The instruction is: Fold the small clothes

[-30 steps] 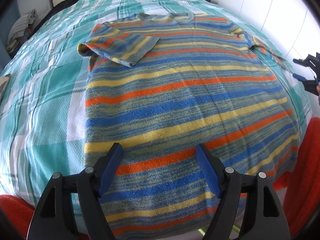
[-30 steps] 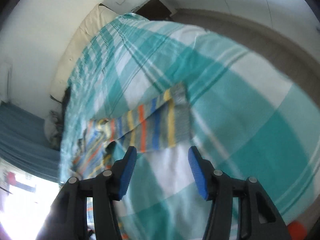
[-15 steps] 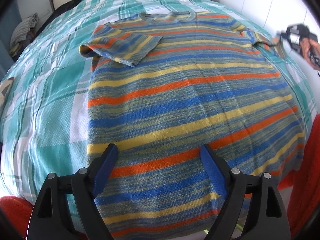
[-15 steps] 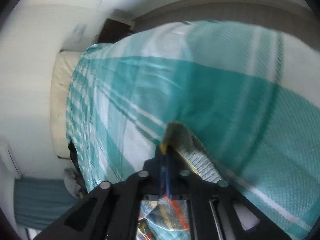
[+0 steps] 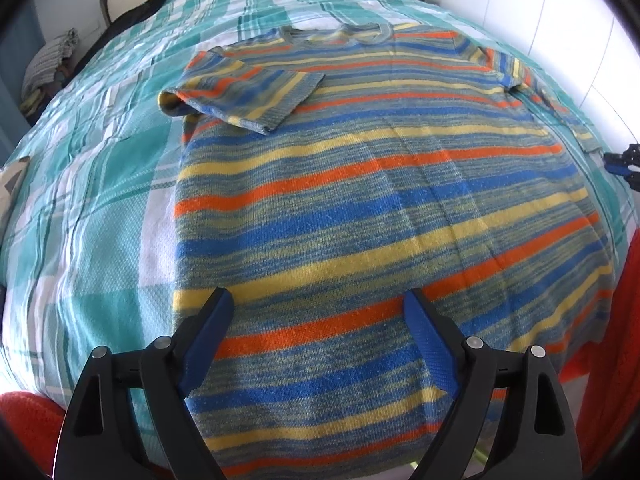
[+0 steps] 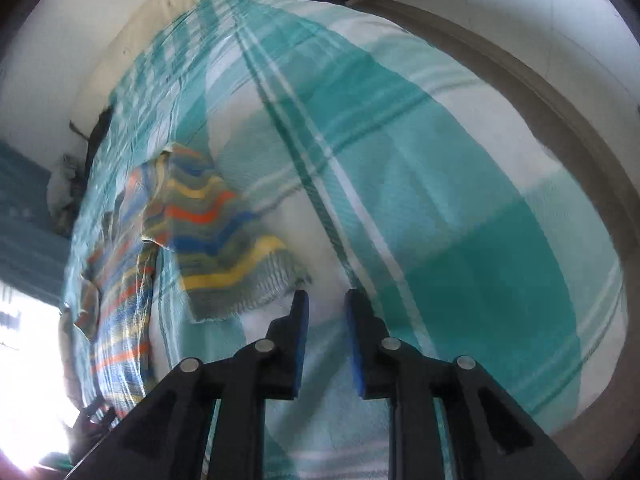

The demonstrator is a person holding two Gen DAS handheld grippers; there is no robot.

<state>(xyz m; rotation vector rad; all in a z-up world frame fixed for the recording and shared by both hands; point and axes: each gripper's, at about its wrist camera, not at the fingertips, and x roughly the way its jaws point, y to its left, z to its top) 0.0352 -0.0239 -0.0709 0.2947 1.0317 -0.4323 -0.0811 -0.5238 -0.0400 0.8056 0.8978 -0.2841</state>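
Close in, the left gripper hangs with fingers spread wide over the hem of the striped knit shirt, lying flat on the checked bed. Soft, light and floppy, it should pinch best at hem corners or sleeve edges; farther off, the right gripper, fingers parted and holding nothing, hovers beside the right sleeve.

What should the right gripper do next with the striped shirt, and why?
Probably move the right gripper a little forward-left and close on the cuff of the right sleeve. That sleeve lies spread out on the bed cover, while the left sleeve is already folded over the shirt. The jaws stand slightly apart, holding nothing, just short of the cuff.
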